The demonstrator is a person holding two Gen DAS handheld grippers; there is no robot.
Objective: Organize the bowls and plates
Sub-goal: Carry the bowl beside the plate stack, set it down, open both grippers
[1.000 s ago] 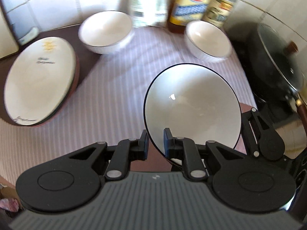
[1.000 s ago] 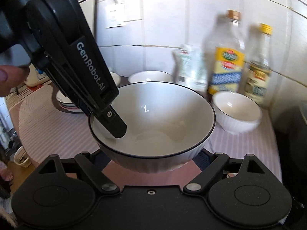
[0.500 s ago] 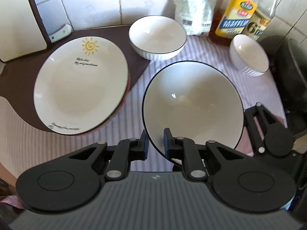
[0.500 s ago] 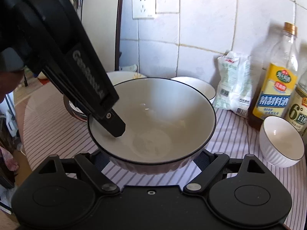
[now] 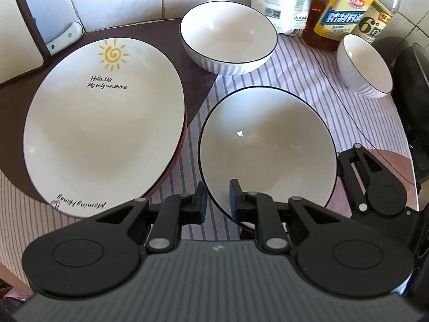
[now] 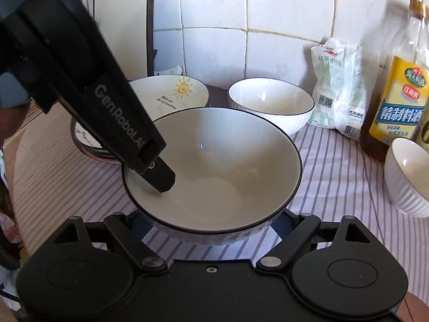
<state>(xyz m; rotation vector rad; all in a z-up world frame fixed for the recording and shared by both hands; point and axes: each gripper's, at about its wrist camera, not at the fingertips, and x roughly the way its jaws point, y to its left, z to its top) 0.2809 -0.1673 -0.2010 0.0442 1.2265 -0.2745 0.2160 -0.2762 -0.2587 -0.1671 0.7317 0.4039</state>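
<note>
A large white bowl with a dark rim point(image 5: 268, 145) point(image 6: 214, 166) hangs above the striped cloth. My left gripper point(image 5: 216, 201) is shut on its near rim, one finger inside point(image 6: 161, 177). My right gripper point(image 6: 211, 230) has its fingers wide apart on either side of the bowl's body; whether they press it is hidden. A white plate with a sun drawing point(image 5: 104, 123) point(image 6: 177, 94) lies on a stack at the left. A second large bowl point(image 5: 228, 37) point(image 6: 270, 102) stands behind. A small bowl point(image 5: 362, 67) point(image 6: 410, 177) stands at the right.
A white bag point(image 6: 337, 86), an oil bottle point(image 5: 346, 5) point(image 6: 402, 88) and another bottle point(image 5: 375, 21) stand against the tiled wall. A dark pot point(image 5: 413, 86) is at the right edge. A cutting board point(image 6: 120, 26) leans at the back left.
Both grippers have carried the held bowl left, towards the plate stack and the second large bowl. The grip on the bowl is unchanged.
</note>
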